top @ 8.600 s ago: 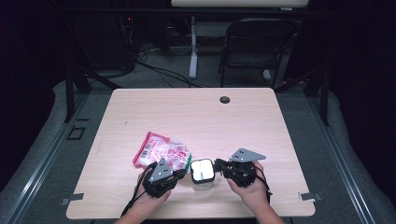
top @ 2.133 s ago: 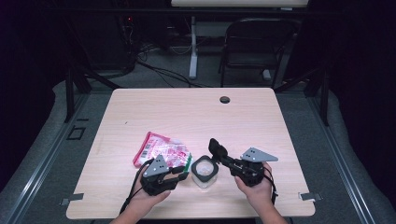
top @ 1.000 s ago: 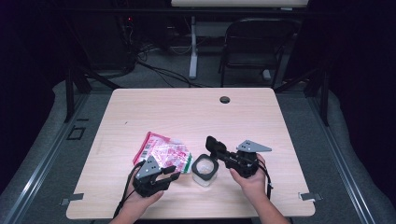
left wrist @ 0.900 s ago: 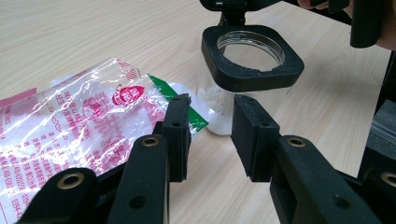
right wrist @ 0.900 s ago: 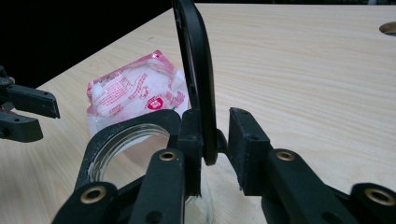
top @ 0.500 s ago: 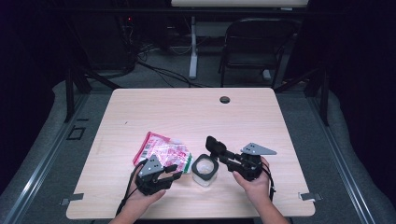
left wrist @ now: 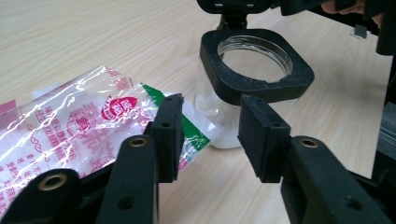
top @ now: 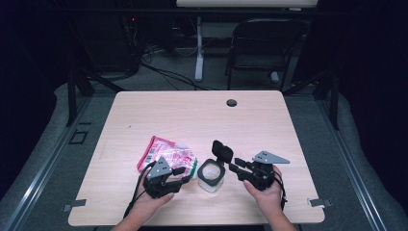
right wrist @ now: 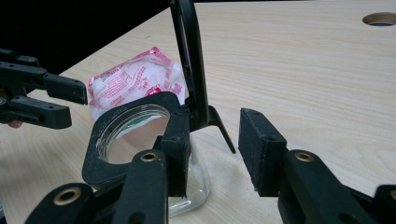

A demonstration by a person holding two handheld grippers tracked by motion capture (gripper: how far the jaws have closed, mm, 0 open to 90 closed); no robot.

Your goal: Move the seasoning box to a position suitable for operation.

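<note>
Both claws opening, jar released

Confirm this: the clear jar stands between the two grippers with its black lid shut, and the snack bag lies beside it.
Not quite: the lid is flipped open, standing upright on its hinge, as the right gripper view shows. The jar does stand between the grippers, the bag beside it.

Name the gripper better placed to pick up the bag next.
Left. The left gripper is beside the bag, jaws open, nothing between them; the right gripper sits beyond the jar.
</note>
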